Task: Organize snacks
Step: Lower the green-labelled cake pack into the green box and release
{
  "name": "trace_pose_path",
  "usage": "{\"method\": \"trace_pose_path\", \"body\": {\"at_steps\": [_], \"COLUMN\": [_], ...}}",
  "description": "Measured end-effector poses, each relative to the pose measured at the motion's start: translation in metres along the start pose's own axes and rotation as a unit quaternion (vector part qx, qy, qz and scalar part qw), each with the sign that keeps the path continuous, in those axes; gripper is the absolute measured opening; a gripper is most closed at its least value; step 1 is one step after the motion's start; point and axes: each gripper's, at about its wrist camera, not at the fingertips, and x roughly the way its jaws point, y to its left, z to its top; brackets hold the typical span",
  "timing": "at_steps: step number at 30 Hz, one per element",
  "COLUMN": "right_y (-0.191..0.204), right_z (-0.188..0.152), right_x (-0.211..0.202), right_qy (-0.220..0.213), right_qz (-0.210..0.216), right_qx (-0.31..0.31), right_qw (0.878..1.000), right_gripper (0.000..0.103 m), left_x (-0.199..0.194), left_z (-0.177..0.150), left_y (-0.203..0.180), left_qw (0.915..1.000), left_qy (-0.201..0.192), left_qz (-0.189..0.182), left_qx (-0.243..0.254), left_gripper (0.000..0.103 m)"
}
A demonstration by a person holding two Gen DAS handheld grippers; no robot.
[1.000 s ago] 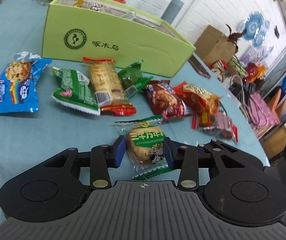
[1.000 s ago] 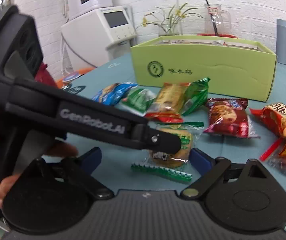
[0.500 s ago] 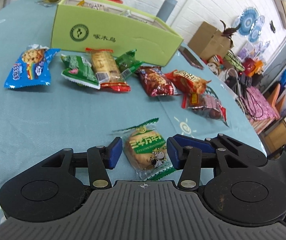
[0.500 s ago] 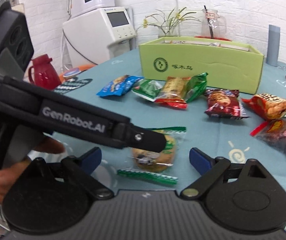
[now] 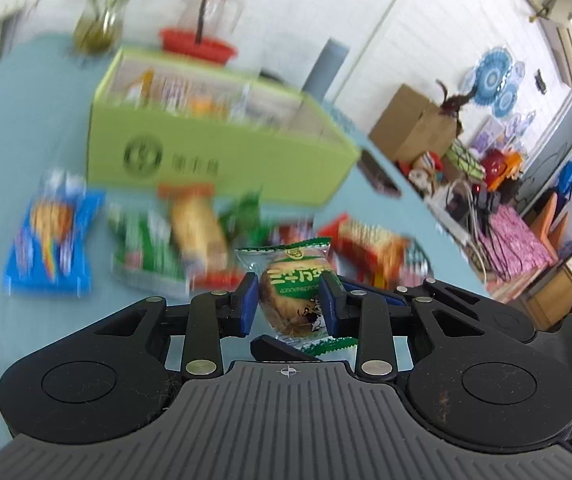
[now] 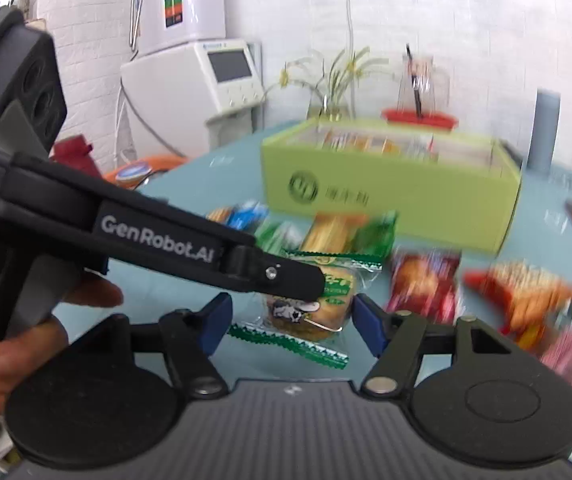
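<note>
White brick walls close in a room where a teal-covered table [image 5: 14,128] carries the snacks. At the centre of both views is a green-wrapped cookie packet [image 5: 295,294], clamped upright between the blue pads [image 5: 248,307] of the left gripper [image 5: 289,307] and raised clear of the tabletop. The right gripper [image 6: 289,326] reaches around the same packet from the other side; its jaws have just been closing, the right blue pad sits at the wrapper's edge while the left pad stands off it, so it is not yet clenched on it. A hand [image 6: 18,344] holds the left gripper's black body at the left edge of the right wrist view. Beyond the packet, loose snack packs lie in a blurred row across the middle of the table: a blue pack [image 5: 52,236] toward the left, green and tan ones in the middle, red ones [image 6: 424,280] toward the right. Behind that row stands a lime-green box [image 5: 214,156] holding sorted packets, and past its far side a vase with stems [image 5: 98,28] and a glass jug on a red tray [image 5: 198,42].
</note>
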Motion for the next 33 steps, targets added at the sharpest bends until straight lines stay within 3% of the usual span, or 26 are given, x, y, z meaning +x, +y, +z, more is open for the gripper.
{"method": "trace_pose_path", "body": {"at_steps": [3,6,10,14,16,19,25,27,28,33], "right_y": [-0.02,-0.041,-0.071,-0.094,-0.097,-0.099,-0.098,-0.095,-0.093,-0.095], "right_z": [0.046,0.088,0.119,0.127,0.123,0.115,0.113,0.116,0.116,0.101], "right_x": [0.021,0.055,0.119,0.175,0.186,0.187,0.167,0.153,0.143,0.085], "right_qy": [-0.039,-0.044,-0.006,0.055,0.065,0.062,0.045,0.032,0.024,-0.016], "right_qz": [-0.022,-0.039,-0.025,-0.002,-0.003,-0.008,-0.007,-0.011,-0.013,-0.045], "right_qx": [-0.031,-0.052,-0.042,-0.021,-0.023,-0.018,-0.007,-0.009,-0.008,0.005], "right_qw": [0.999,0.997,0.999,0.998,0.998,0.998,0.999,0.999,1.0,0.999], "right_gripper": [0.068,0.068,0.068,0.068,0.077,0.094,0.094,0.094,0.094,0.1], "left_x": [0.01,0.033,0.078,0.129,0.142,0.143,0.129,0.115,0.108,0.063], "left_z": [0.051,0.102,0.142,0.157,0.155,0.146,0.145,0.145,0.145,0.132], "left_y": [-0.005,0.001,0.027,0.063,0.075,0.073,0.052,0.043,0.039,0.013], "left_qw": [0.9988,0.9971,0.9978,0.9993,0.9993,0.9991,0.9973,0.9963,0.9956,0.9924], "left_qy": [-0.036,-0.051,-0.039,-0.004,0.0,-0.02,-0.045,-0.058,-0.065,-0.102], "left_qz": [-0.001,0.002,0.029,0.038,0.038,0.033,0.043,0.049,0.054,0.047], "left_qx": [0.034,0.056,0.045,0.003,-0.003,0.018,0.04,0.041,0.041,0.051], "left_gripper": [0.009,0.009,0.009,0.009,0.009,0.027,0.047,0.06,0.071,0.081]}}
